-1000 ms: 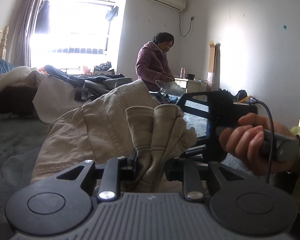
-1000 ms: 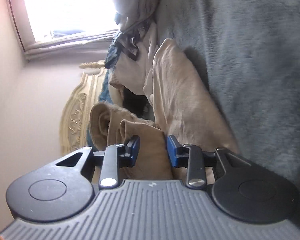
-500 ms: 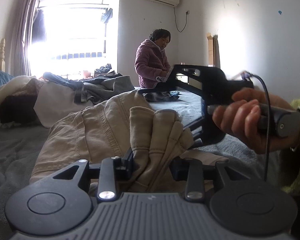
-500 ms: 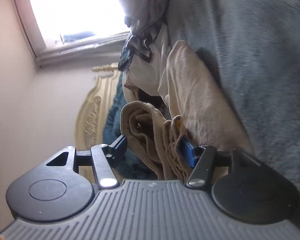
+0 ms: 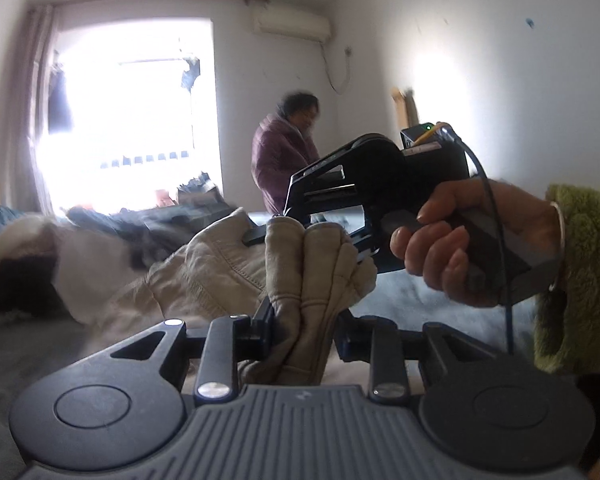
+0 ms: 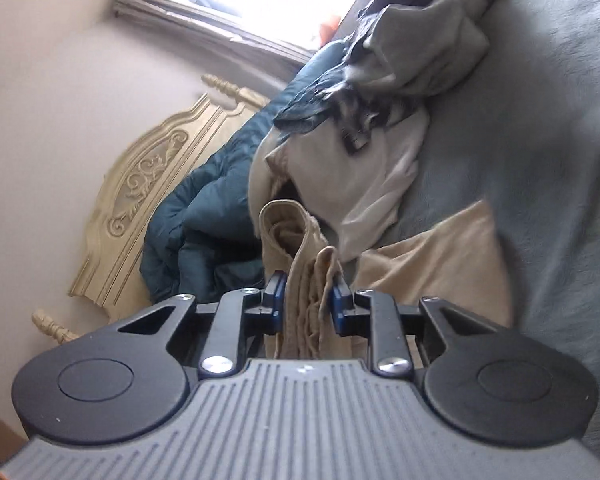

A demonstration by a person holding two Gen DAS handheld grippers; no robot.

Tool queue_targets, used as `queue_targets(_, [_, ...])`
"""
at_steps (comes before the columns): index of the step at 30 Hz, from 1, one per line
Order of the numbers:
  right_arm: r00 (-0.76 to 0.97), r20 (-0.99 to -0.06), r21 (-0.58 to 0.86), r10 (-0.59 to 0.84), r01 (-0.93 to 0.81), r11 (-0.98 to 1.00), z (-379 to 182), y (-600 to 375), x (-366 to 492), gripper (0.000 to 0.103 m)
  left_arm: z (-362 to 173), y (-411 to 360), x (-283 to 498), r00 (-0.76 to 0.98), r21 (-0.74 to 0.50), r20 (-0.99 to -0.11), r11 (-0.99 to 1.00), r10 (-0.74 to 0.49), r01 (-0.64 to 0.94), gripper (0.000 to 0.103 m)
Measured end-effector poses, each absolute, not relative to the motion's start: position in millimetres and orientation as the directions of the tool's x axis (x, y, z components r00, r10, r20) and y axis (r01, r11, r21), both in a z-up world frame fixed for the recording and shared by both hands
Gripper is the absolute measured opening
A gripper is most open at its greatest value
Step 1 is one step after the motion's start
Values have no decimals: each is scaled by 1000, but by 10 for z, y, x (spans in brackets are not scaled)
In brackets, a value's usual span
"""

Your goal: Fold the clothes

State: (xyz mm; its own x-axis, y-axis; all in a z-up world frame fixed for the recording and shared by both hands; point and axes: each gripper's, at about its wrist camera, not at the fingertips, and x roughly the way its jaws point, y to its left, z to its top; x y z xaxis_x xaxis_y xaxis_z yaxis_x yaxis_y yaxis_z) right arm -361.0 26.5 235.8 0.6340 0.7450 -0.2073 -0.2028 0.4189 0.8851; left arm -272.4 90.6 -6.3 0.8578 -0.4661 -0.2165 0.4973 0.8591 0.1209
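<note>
Beige trousers [image 5: 220, 272] lie on the grey bed cover, one end bunched up and lifted. My left gripper [image 5: 300, 332] has that bunch between its pads, and its jaws are closing on it. Just beyond, in the left wrist view, a hand [image 5: 440, 248] holds my right gripper [image 5: 308, 246], which grips the top of the same bunch. In the right wrist view, the right gripper [image 6: 308, 304] is closing, its blue pads pressing a thick fold of the trousers [image 6: 440, 264]. The remainder of the trousers trails off to the right on the bed.
A pile of mixed clothes [image 6: 412, 52] and a white garment [image 6: 360, 176] lie further up the bed. A dark blue duvet [image 6: 204, 216] sits by the cream headboard [image 6: 140, 184]. A person in a purple jacket [image 5: 284, 164] stands near the bright window.
Both grippers have risen with the bunched trousers. The right gripper rolled, opened wide, then closed again on a thicker fold. The left kept its hold on the cloth.
</note>
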Motion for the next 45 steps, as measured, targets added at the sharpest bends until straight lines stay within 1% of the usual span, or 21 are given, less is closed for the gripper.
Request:
queue_targets(2, [639, -245, 896, 729, -138, 422, 2124, 129, -3654, 20, -182, 838, -2696, 840, 130, -268, 846, -472, 517, 30])
queue_targets(4, [632, -261, 920, 729, -67, 387, 1877, 9, -3681, 19, -212, 800, -2719, 838, 161, -279, 838, -468, 522, 29])
queue_targets(7, [627, -227, 951, 745, -24, 310, 1668, -135, -3795, 18, -164, 787, -2754, 841, 206, -277, 827, -464, 524, 28])
queue_targets(10, [624, -193, 957, 758, -52, 286, 1689, -137, -3848, 18, -68, 867, -2706, 843, 239, -273, 816, -463, 526, 28])
queue_targets(12, [618, -188, 955, 763, -66, 289, 1704, -120, -3866, 18, -70, 911, -2670, 838, 250, -285, 808, -465, 533, 27])
queue_targets(17, [612, -213, 952, 762, -43, 301, 1572, -171, -3906, 18, -137, 925, -2626, 823, 264, -320, 790, -470, 554, 27])
queue_targets(21, [594, -200, 966, 779, -12, 257, 1505, -252, -3908, 21, -106, 921, -2613, 823, 247, -341, 802, -454, 545, 33])
queue_targets(23, [590, -220, 962, 777, 0, 273, 1566, -314, -3925, 24, -60, 947, -2656, 814, 231, -349, 799, -464, 554, 39])
queue_targets(24, [587, -231, 960, 776, 6, 281, 1597, -345, -3934, 29, -40, 991, -2691, 810, 220, -348, 799, -472, 560, 44])
queue_targets(25, [602, -242, 951, 761, -7, 308, 1663, -402, -3976, 34, -5, 1036, -2723, 803, 190, -341, 801, -489, 568, 52])
queue_targets(26, [625, -256, 937, 737, -26, 347, 1748, -461, -4035, 36, 30, 1081, -2754, 796, 158, -332, 802, -506, 576, 56])
queue_targets(27, [648, -268, 921, 712, -43, 386, 1833, -520, -4094, 39, 79, 1119, -2780, 793, 126, -316, 805, -521, 580, 64])
queue_targets(28, [674, -273, 904, 686, -64, 422, 1937, -559, -4143, 39, 129, 1156, -2804, 790, 95, -299, 807, -536, 583, 67])
queue_targets(32, [725, -232, 813, 648, -222, 538, 2456, -412, -4201, 39, 262, 1159, -2732, 814, 91, -245, 823, -527, 560, 67])
queue_targets(35, [716, -211, 694, 665, -369, 618, 2765, -53, -4182, 39, 223, 1106, -2543, 803, 37, -267, 827, -532, 560, 67])
queue_targets(37, [698, -235, 608, 677, -438, 663, 2797, 176, -4164, 37, 131, 1060, -2465, 780, -5, -288, 816, -555, 578, 65])
queue_targets(39, [692, -328, 500, 643, -450, 740, 2674, 338, -4144, 35, 28, 1023, -2454, 762, -37, -305, 807, -571, 590, 64])
queue_targets(41, [690, -450, 380, 567, -427, 821, 2482, 492, -4079, 25, -65, 1002, -2474, 754, -63, -307, 803, -581, 593, 64])
queue_targets(42, [687, -509, 321, 518, -407, 855, 2357, 516, -4067, 17, -101, 991, -2481, 754, -67, -308, 804, -580, 591, 64])
queue_targets(43, [684, -533, 289, 498, -407, 867, 2261, 497, -4081, 17, -130, 975, -2495, 761, -55, -304, 808, -573, 587, 65])
queue_targets(45, [694, -535, 266, 482, -403, 876, 2324, 487, -4108, 17, -166, 951, -2517, 770, -27, -293, 810, -567, 586, 67])
